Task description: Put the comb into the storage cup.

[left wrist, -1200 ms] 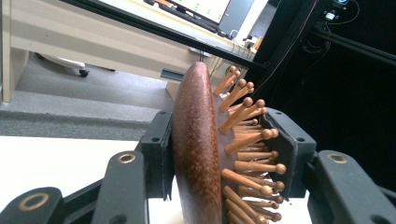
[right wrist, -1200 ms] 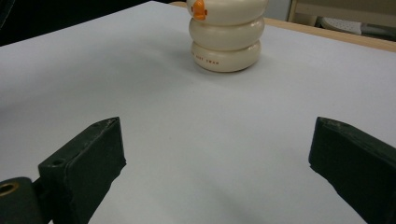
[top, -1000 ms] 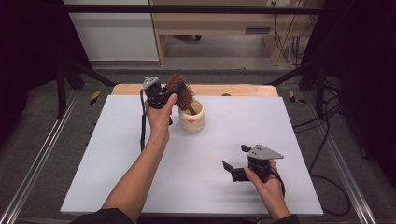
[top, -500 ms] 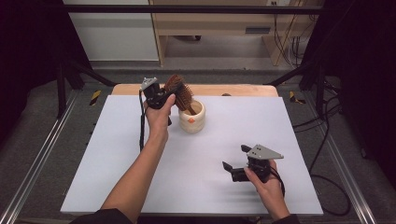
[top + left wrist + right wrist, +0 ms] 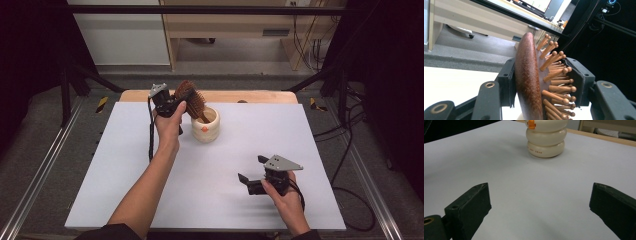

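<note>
— Where's the hairbrush (image 5: 192, 99)?
— At twelve o'clock on the tabletop (image 5: 125, 170), handle down in the cream cup (image 5: 206, 125), head clamped by the left tongs (image 5: 176, 100).
— And the right tongs (image 5: 251, 171)?
— At five o'clock, spread wide, holding nothing.

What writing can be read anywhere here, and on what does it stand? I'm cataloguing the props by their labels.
Small dark print on the lowest ring of the cream cup: too small and blurred to read.
Bright screen behind the wooden hairbrush in the left gripper view: too blurred to read.
Hand-held gripper bodies and white table cover: no text seen.
</note>
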A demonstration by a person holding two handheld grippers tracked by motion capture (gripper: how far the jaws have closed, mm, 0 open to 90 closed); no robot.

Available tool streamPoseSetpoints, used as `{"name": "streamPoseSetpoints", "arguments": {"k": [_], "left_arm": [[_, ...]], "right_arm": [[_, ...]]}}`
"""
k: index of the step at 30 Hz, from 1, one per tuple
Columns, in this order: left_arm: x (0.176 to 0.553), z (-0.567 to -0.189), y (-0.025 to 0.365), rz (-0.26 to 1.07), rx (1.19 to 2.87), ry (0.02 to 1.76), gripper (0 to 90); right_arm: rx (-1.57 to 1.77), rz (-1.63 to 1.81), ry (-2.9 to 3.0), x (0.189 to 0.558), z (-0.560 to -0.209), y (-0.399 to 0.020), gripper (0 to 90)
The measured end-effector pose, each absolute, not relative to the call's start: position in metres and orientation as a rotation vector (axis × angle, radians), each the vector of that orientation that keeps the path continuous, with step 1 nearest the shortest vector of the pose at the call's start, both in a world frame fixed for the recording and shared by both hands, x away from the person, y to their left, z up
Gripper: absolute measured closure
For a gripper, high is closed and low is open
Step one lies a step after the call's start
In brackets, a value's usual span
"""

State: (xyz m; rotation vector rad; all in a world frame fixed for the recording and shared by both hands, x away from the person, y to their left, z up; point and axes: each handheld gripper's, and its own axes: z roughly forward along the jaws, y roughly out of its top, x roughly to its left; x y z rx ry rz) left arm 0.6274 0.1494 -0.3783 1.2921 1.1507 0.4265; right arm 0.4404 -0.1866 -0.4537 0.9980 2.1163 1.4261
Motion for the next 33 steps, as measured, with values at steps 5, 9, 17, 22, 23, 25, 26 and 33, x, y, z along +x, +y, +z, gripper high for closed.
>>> {"name": "streamPoseSetpoints", "arguments": {"k": [5,9,17,22,23,25,26,33], "left_arm": [[0.6274,-0.3783,0.1493,0.427,1.292,1.151,46.6],[0.6277,-0.3787,0.1497,0.426,1.289,1.153,46.3],[0.6279,-0.3793,0.1498,0.429,1.286,1.154,45.6],[0.6277,-0.3795,0.1497,0.43,1.284,1.154,45.0],[0.6276,-0.3795,0.1497,0.43,1.284,1.154,44.9],[0.6275,-0.3796,0.1499,0.433,1.283,1.155,44.2],[0.6274,-0.3799,0.15,0.432,1.282,1.153,43.8],[0.6278,-0.3808,0.151,0.431,1.278,1.152,42.0]], "right_arm": [[0.996,1.425,2.122,0.4401,-0.4539,-0.1862,4.0],[0.996,1.424,2.121,0.4403,-0.4539,-0.1863,4.0],[0.993,1.421,2.123,0.4404,-0.4541,-0.1862,4.0],[0.994,1.421,2.123,0.4403,-0.4541,-0.1862,4.0],[0.994,1.42,2.123,0.4403,-0.4541,-0.1861,4.1],[0.993,1.421,2.125,0.4402,-0.4541,-0.186,4.0],[0.992,1.42,2.126,0.4402,-0.4541,-0.1859,4.0],[0.994,1.418,2.128,0.4402,-0.4544,-0.1858,4.0]]}}
